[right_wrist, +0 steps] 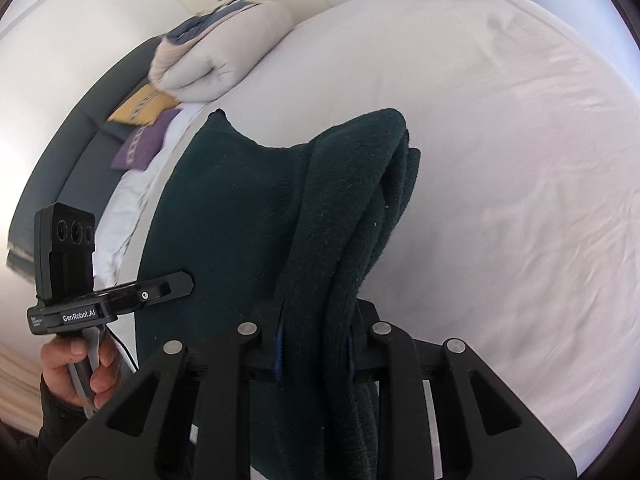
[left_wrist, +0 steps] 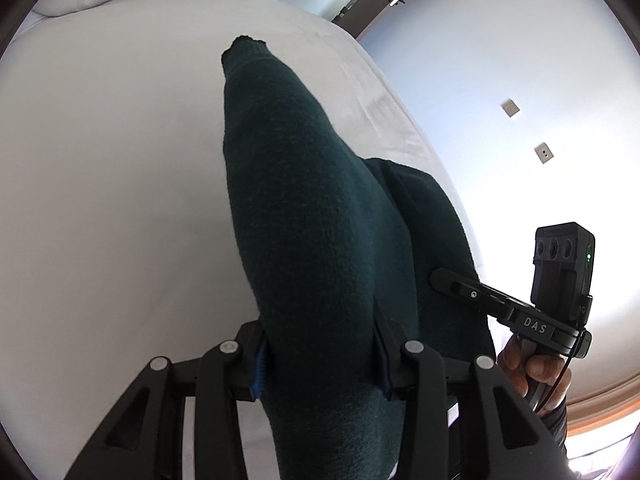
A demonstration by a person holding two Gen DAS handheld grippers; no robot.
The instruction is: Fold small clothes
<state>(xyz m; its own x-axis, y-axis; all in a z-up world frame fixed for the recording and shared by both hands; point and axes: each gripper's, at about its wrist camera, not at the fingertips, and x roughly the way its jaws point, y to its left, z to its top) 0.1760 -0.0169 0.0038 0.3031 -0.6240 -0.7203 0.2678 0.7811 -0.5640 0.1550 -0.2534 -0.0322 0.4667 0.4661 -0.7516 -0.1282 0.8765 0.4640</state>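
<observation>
A dark green knitted garment point(left_wrist: 304, 216) hangs stretched between my two grippers above a white bed point(left_wrist: 100, 160). My left gripper point(left_wrist: 320, 364) is shut on one bunched edge of it. My right gripper point(right_wrist: 316, 344) is shut on the other edge, where the cloth point(right_wrist: 344, 208) folds over in thick layers. In the left wrist view the right gripper point(left_wrist: 460, 284) shows at the right, against the cloth. In the right wrist view the left gripper point(right_wrist: 176, 284) shows at the left, held by a hand point(right_wrist: 76, 372). The fingertips are hidden by the fabric.
The white sheet point(right_wrist: 500, 160) spreads wide under the garment. A folded duvet point(right_wrist: 216, 52) and yellow and purple cushions point(right_wrist: 140, 140) lie at the head of the bed. A wall with two sockets point(left_wrist: 528, 132) stands beside the bed.
</observation>
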